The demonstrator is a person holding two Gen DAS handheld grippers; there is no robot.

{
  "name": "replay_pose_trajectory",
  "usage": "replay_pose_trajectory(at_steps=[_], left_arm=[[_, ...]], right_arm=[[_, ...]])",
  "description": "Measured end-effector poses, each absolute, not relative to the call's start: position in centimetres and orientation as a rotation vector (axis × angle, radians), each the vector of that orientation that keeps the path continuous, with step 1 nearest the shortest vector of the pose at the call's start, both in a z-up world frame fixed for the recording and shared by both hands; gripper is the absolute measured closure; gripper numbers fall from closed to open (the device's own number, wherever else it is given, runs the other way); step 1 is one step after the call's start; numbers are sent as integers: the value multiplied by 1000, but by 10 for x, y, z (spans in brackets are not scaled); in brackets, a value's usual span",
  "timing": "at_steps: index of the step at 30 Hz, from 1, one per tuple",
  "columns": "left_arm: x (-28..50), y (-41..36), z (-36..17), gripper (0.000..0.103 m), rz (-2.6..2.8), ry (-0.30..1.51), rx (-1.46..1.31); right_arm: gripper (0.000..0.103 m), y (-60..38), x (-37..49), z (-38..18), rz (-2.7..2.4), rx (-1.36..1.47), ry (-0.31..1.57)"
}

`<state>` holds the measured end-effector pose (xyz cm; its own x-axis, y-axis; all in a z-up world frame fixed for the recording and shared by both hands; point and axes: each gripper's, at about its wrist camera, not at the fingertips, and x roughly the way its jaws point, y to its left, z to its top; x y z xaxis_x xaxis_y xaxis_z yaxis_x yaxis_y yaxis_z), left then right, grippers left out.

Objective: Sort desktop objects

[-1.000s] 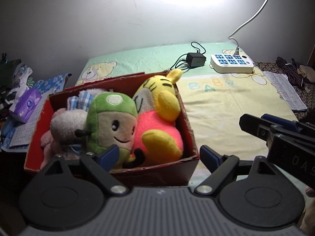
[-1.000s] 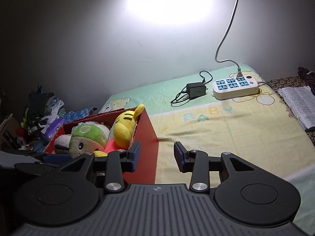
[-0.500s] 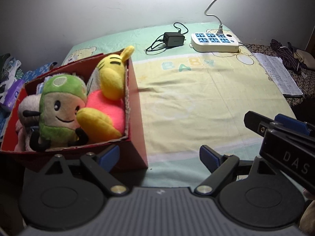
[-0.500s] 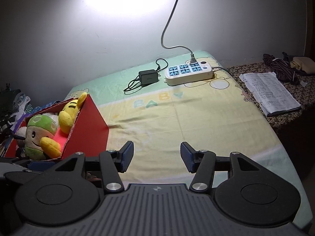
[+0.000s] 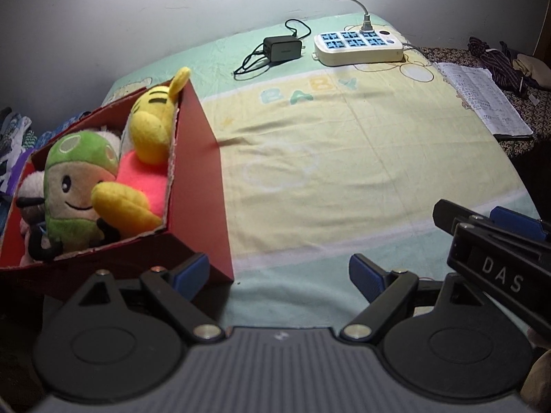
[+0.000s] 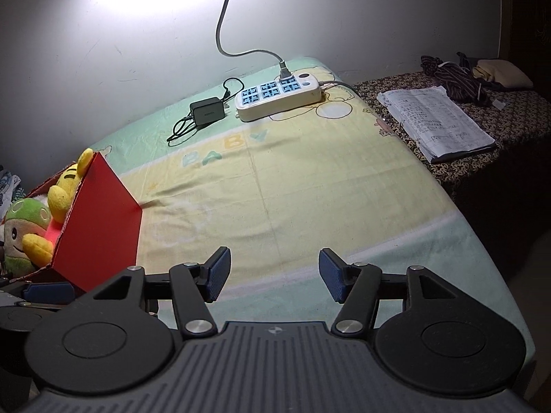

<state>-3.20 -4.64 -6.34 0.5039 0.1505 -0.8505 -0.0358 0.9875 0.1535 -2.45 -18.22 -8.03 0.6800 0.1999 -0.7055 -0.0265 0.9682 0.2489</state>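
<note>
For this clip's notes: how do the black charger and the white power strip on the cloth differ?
The black charger is a dark, compact block; the white power strip is pale, longer and flat, with blue sockets on top. The charger's thin black cord lies coiled beside it on the cloth; the power strip has a grey plug in one socket, its cable rising along the wall. The charger is not plugged into the strip. Both lie near the cloth's far edge, side by side and apart.
</note>
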Motion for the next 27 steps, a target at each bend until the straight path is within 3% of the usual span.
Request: replay_pose_trajectory(at_steps=[10,27], left_arm=[[-53,-10,-79,15,213,1106,105],[-92,115,-57,15,260,1057,15]], right_arm=[[43,-142,-31,-95,247,197,883],[43,-25,-64,-62,312,97,808]])
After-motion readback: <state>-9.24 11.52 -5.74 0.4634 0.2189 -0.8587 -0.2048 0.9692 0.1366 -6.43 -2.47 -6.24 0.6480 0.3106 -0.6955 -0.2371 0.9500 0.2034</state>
